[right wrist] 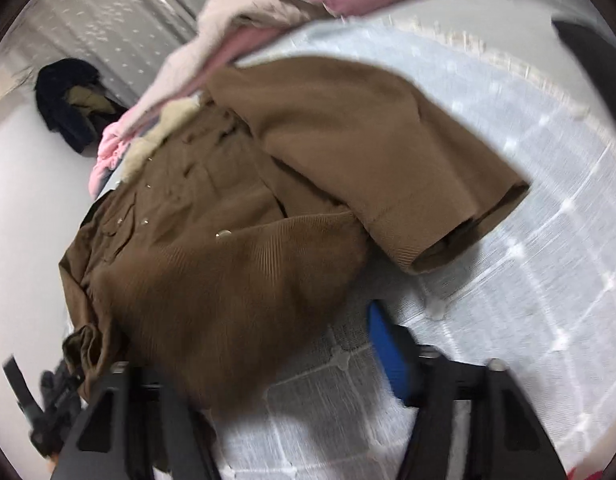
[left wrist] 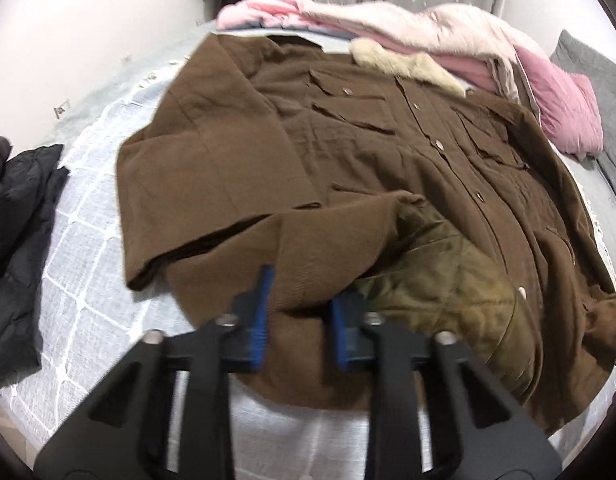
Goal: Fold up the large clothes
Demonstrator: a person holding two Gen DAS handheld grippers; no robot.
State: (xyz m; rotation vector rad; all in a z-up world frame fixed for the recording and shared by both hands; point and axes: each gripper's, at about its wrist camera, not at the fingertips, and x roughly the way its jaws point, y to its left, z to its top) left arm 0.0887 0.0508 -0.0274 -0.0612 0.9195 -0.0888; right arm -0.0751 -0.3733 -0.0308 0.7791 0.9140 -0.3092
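Note:
A large brown corduroy coat (left wrist: 348, 148) with a beige fur collar (left wrist: 412, 64) and snap buttons lies spread on the bed. Its lower hem is turned up and shows olive quilted lining (left wrist: 440, 280). My left gripper (left wrist: 300, 300) has its blue pads closed on a fold of the coat's hem. In the right wrist view the coat (right wrist: 212, 264) lies with one sleeve (right wrist: 388, 184) stretched to the right. My right gripper (right wrist: 268, 340) stands wide open at the hem; the coat covers its left finger, and the right blue pad (right wrist: 388, 348) is bare.
The bed has a white grid-patterned cover (left wrist: 80, 264). Pink and pale garments (left wrist: 388, 20) are piled at the far side beyond the collar. A black puffer jacket (left wrist: 16, 240) lies at the left edge. A grey pillow (left wrist: 588, 64) sits far right.

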